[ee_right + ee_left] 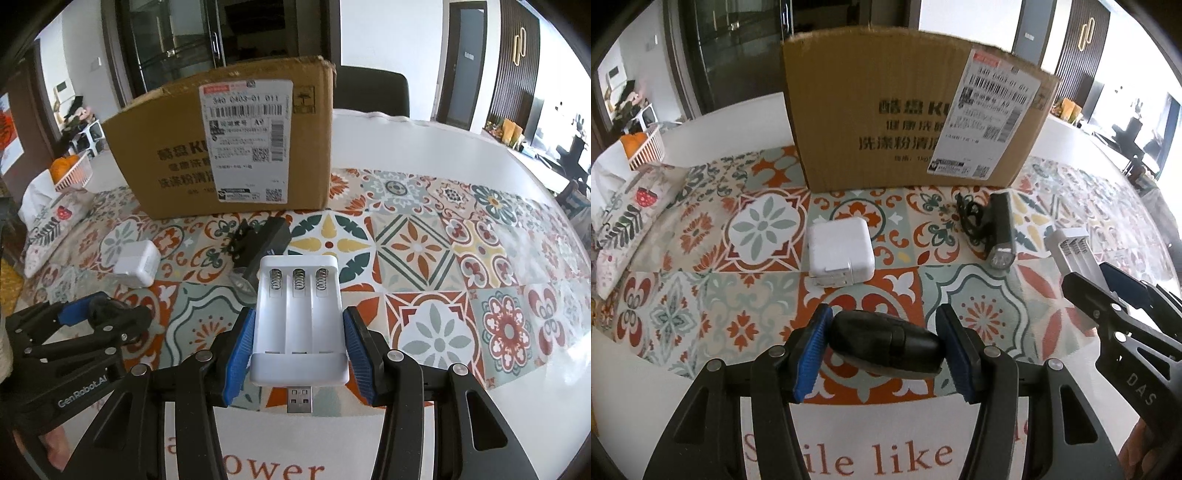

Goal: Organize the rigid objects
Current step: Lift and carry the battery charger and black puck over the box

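Two light, stiff plastic things: right gripper (pixel 299 350) pinches the battery charger (pixel 300 325) sides; left gripper (pixel 882 354) pinches probably a mouse (pixel 884 345).

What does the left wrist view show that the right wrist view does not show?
Only the left wrist view shows the black mouse whole, between the left gripper pads. Only the right wrist view shows the battery charger with its three slots and USB plug, held by the right gripper. Both show the cardboard box, white adapter and flashlight.
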A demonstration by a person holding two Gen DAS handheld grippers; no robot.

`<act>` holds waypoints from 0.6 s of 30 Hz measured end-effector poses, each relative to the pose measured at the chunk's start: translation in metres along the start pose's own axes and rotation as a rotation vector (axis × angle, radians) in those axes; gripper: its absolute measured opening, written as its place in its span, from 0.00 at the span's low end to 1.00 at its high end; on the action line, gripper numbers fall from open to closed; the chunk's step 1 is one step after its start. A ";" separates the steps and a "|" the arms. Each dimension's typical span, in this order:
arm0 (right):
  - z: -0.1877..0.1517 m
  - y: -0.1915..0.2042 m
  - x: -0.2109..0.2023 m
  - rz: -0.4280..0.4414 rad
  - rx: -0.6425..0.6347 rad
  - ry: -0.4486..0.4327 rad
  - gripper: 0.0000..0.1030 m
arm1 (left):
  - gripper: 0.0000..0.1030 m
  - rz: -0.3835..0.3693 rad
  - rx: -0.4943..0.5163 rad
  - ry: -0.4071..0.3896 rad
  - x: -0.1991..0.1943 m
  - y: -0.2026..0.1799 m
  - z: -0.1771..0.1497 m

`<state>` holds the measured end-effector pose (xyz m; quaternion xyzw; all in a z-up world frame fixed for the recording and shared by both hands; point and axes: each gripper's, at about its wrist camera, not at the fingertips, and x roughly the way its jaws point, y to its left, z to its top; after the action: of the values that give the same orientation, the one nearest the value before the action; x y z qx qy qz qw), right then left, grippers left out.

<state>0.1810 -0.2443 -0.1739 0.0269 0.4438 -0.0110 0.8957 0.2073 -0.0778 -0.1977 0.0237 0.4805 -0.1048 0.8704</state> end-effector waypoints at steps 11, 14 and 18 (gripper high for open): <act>0.014 0.010 -0.035 0.018 0.000 -0.059 0.47 | 0.55 -0.028 -0.005 -0.074 -0.041 0.007 0.010; 0.019 0.012 -0.041 0.022 0.000 -0.075 0.47 | 0.55 -0.024 -0.001 -0.097 -0.050 0.009 0.016; 0.027 0.015 -0.050 0.029 0.000 -0.098 0.47 | 0.55 -0.023 0.002 -0.128 -0.062 0.011 0.024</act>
<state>0.1726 -0.2310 -0.1171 0.0325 0.3987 0.0007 0.9165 0.1976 -0.0611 -0.1334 0.0124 0.4238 -0.1164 0.8981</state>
